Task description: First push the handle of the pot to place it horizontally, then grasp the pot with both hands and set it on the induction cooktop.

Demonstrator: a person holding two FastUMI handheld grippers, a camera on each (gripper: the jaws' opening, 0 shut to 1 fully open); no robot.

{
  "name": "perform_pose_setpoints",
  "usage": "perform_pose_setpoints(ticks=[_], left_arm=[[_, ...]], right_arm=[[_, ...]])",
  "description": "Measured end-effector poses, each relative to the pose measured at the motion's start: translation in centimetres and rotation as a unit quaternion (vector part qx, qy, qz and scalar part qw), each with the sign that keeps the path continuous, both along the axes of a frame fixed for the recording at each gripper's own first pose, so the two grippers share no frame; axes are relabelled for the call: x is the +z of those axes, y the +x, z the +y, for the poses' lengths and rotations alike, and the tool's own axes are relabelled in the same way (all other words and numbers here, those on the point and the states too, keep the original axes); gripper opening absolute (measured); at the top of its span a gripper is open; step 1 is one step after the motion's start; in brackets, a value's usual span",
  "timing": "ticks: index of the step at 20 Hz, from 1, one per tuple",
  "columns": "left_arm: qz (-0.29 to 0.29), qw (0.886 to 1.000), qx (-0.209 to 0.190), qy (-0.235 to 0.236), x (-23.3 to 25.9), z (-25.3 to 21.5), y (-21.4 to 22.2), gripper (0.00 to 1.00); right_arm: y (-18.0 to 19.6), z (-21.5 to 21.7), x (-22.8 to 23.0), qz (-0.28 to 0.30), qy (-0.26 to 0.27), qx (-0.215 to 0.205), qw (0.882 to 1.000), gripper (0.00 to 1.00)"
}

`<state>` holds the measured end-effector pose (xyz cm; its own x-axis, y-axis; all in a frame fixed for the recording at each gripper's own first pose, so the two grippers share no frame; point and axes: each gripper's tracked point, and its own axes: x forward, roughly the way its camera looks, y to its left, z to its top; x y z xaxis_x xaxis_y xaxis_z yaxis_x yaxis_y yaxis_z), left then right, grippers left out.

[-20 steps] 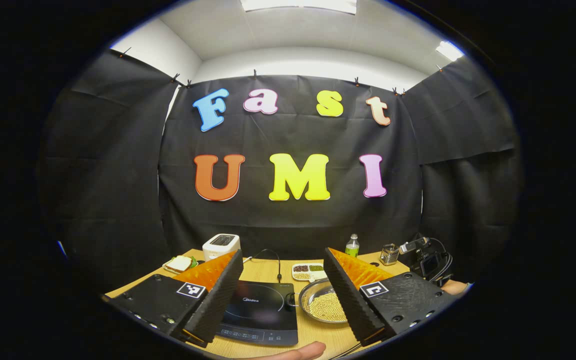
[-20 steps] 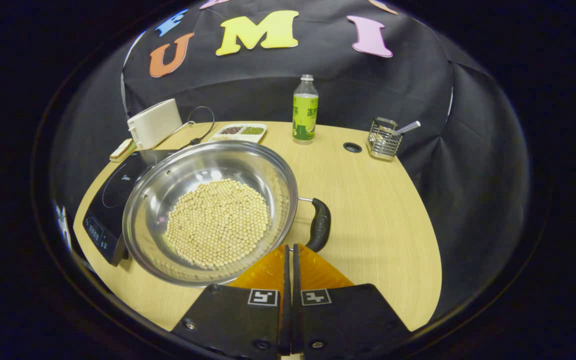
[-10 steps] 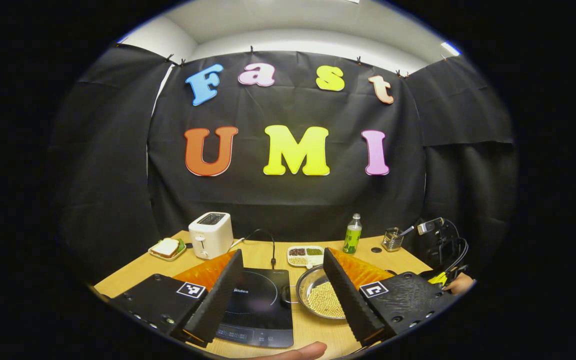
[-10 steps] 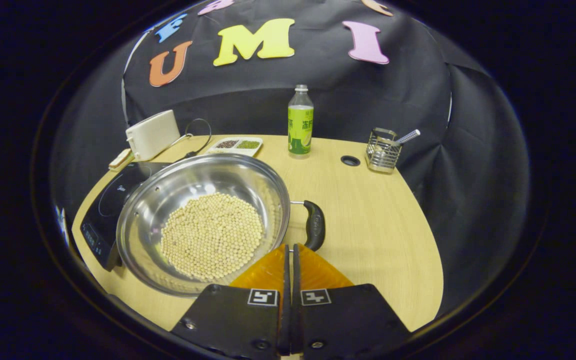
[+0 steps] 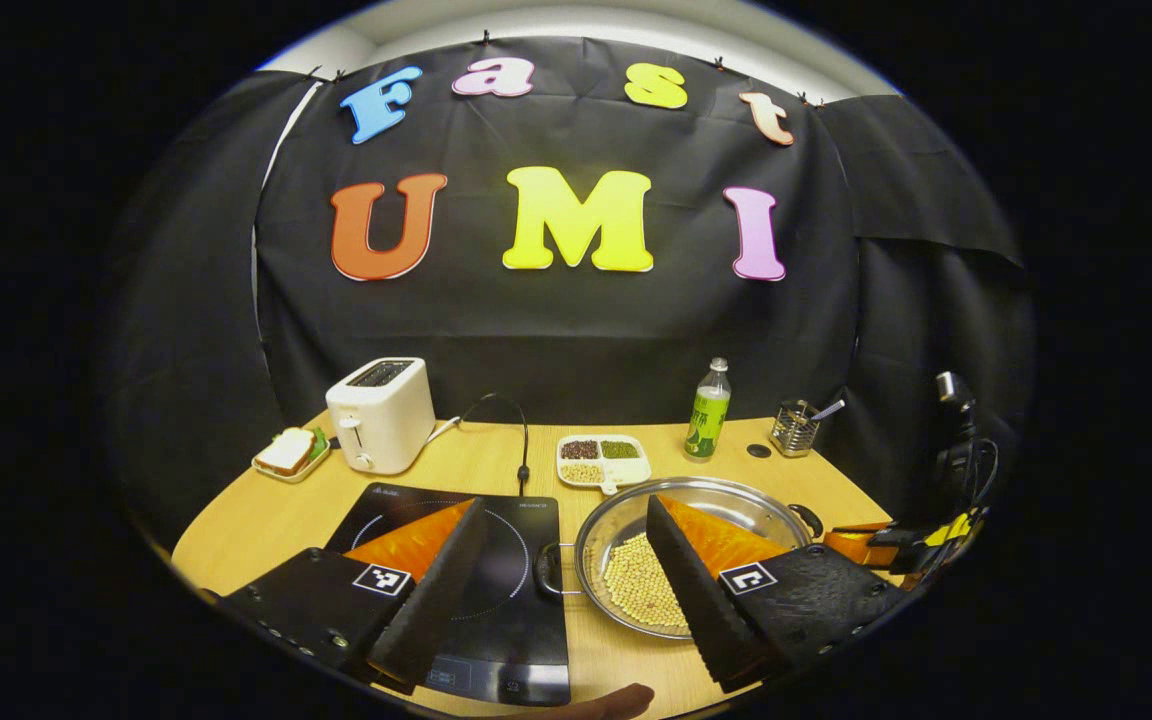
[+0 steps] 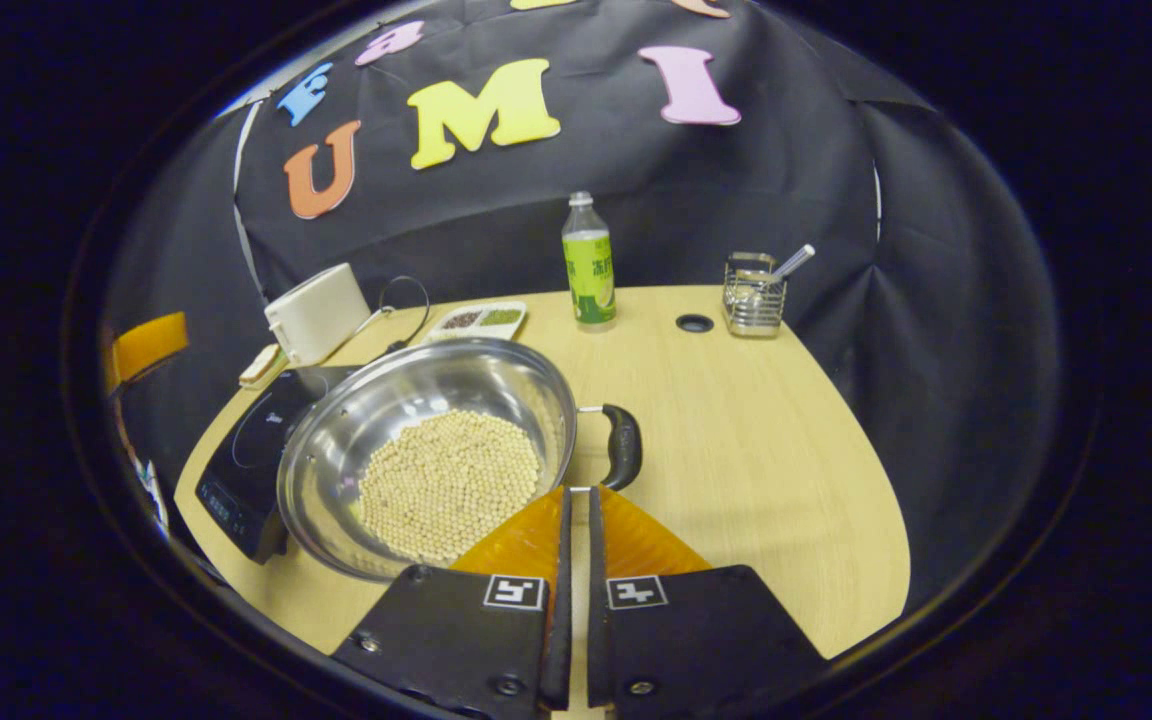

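A steel pot (image 6: 436, 385) holding pale beans (image 6: 446, 480) sits on the wooden table (image 6: 756, 450), its left edge over the black induction cooktop (image 6: 246, 455). Its black side handle (image 6: 624, 445) points right. My right gripper (image 6: 576, 490) is shut, with only a thin slit between its fingers; the tips sit just below that handle's near end, and contact cannot be told. In the left gripper view my left gripper (image 5: 564, 508) hangs open over the cooktop (image 5: 526, 600) and the pot (image 5: 608, 522), with the pot's other handle (image 5: 546, 570) between its fingers, farther off.
Along the back stand a white toaster (image 5: 381, 413), a sandwich plate (image 5: 286, 452), a divided dish of grains (image 5: 603, 458), a green bottle (image 6: 588, 262) and a wire utensil holder (image 6: 751, 295). A cable hole (image 6: 694, 323) lies near the holder.
The left gripper view has tilted down, showing more of the cooktop and pot. The right gripper drew back a little; the slit between its fingers widened slightly.
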<state>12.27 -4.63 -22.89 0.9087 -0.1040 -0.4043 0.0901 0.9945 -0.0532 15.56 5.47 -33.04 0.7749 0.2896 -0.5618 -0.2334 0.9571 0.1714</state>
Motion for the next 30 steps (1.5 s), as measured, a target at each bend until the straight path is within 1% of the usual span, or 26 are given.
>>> perform_pose_setpoints(ticks=[1,2,3,4,7,8,9,10,13,14,15,16,17,18,19,20,21,22,23,24,25,26,27,28,29,30], left_arm=[[0.012,1.0,0.002,-0.002,-0.9,-0.2,0.4,0.96],[0.023,1.0,0.001,-0.002,-2.0,-0.4,0.8,0.96],[0.036,0.999,-0.001,0.001,-2.9,-0.5,1.0,0.96],[0.047,0.999,-0.002,0.004,-3.7,-0.5,1.4,0.96],[0.077,0.997,-0.013,0.007,-6.1,-1.2,2.2,0.96],[0.085,0.996,-0.014,0.01,-6.8,-1.3,2.5,0.96],[0.093,0.995,-0.015,0.014,-7.7,-1.3,2.9,0.96],[0.103,0.994,-0.016,0.017,-8.6,-1.3,3.2,0.96],[0.139,0.99,-0.008,0.025,-11.1,-0.9,3.7,0.97],[0.149,0.989,-0.008,0.021,-11.8,-1.0,3.9,0.96],[0.159,0.987,-0.009,0.018,-12.4,-1.1,4.0,0.97],[0.167,0.986,-0.008,0.015,-12.9,-1.0,4.1,0.97],[0.175,0.984,-0.008,0.014,-13.4,-1.0,4.1,0.97],[0.182,0.983,-0.01,0.01,-13.7,-1.0,4.2,0.97],[0.187,0.982,-0.014,-0.001,-14.1,-1.4,4.3,1.0],[0.194,0.981,-0.016,-0.022,-14.2,-1.8,4.2,0.96],[0.195,0.98,-0.014,-0.031,-14.4,-1.8,4.4,0.93],[0.206,0.977,-0.018,-0.042,-15.0,-1.7,4.4,0.91],[0.194,0.98,-0.02,-0.043,-14.5,-1.4,4.4,0.84],[0.198,0.979,-0.022,-0.041,-14.7,-1.3,4.5,0.83],[0.19,0.981,-0.024,-0.032,-14.8,-1.1,4.4,0.75],[0.186,0.982,-0.027,-0.022,-15.0,-1.2,4.5,0.73],[0.177,0.984,-0.026,-0.005,-15.2,-0.9,4.4,0.7],[0.168,0.985,-0.027,0.011,-15.2,-0.9,4.5,0.56],[0.162,0.986,-0.027,0.024,-15.4,-0.9,4.4,0.66],[0.156,0.987,-0.023,0.031,-15.5,-0.9,4.3,0.66]], right_arm=[[0.2,-0.4,0.9,-0.018,0.007,-0.008,1.0,0.18],[0.4,-0.7,1.6,-0.032,0.012,-0.014,0.999,0.23],[0.6,-1.1,2.3,-0.043,0.014,-0.021,0.999,0.34],[1.0,-1.4,2.8,-0.052,0.015,-0.025,0.998,0.42],[1.9,-1.7,3.1,-0.057,-0.009,-0.025,0.998,1.0],[2.2,-1.4,3.2,-0.057,-0.01,-0.024,0.998,0.96],[2.5,-0.9,2.8,-0.051,-0.008,-0.021,0.998,0.99],[2.8,-0.8,2.3,-0.042,-0.009,-0.022,0.999,0.97],[4.4,0.1,0.7,-0.016,-0.018,-0.023,0.999,1.0],[4.9,0.8,-0.1,-0.006,-0.025,-0.015,1.0,0.96],[5.5,1.1,-0.8,0.006,-0.031,-0.014,0.999,1.0],[5.8,1.5,-1.4,0.017,-0.033,-0.012,0.999,0.96],[6.0,1.8,-2.0,0.026,-0.033,-0.009,0.999,0.96],[6.3,2.0,-2.6,0.034,-0.033,-0.008,0.999,1.0],[6.5,2.1,-3.1,0.04,-0.034,-0.009,0.999,0.96],[6.7,2.1,-3.5,0.047,-0.036,-0.011,0.998,1.0],[6.8,2.2,-3.6,0.047,-0.036,-0.009,0.998,0.95],[6.8,2.4,-3.7,0.046,-0.034,-0.008,0.998,0.96],[6.9,2.5,-3.8,0.05,-0.034,-0.01,0.998,0.89],[7.1,2.4,-4.0,0.051,-0.037,-0.012,0.998,0.79],[7.2,2.2,-4.2,0.051,-0.041,-0.017,0.998,0.71],[7.3,2.1,-4.6,0.053,-0.041,-0.023,0.997,0.7],[7.4,2.2,-5.0,0.06,-0.036,-0.027,0.997,0.71],[7.4,2.3,-5.6,0.068,-0.032,-0.031,0.997,0.68],[7.2,2.3,-6.0,0.077,-0.025,-0.032,0.996,0.7],[7.1,2.4,-6.4,0.082,-0.021,-0.032,0.996,0.7]])
